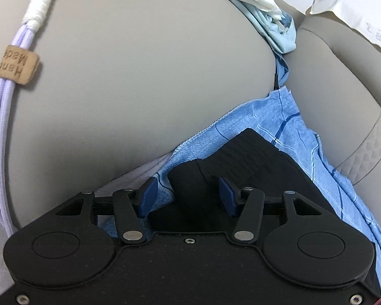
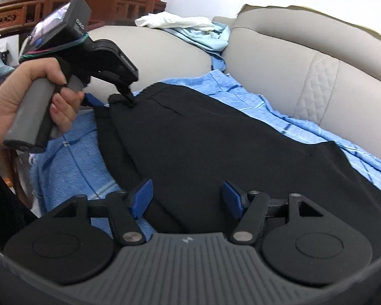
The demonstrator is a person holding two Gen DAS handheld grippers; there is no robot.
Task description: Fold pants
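Right wrist: pants (image 2: 216, 147) between right gripper (image 2: 188, 200) fingers

Left gripper (image 1: 188, 197) open over black pants (image 1: 243, 157), apparently touching.

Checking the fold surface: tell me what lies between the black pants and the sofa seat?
A blue checked towel lies under the black pants, over the sofa; right wrist view.

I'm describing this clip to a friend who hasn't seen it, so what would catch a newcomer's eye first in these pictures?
First, the black pants spread over a blue checked towel on the grey sofa. Next, the left gripper, held in a bare hand at the far corner of the pants, while the right gripper sits open over the near edge. Behind them, a heap of white and pale blue cloth lies on the sofa arm.
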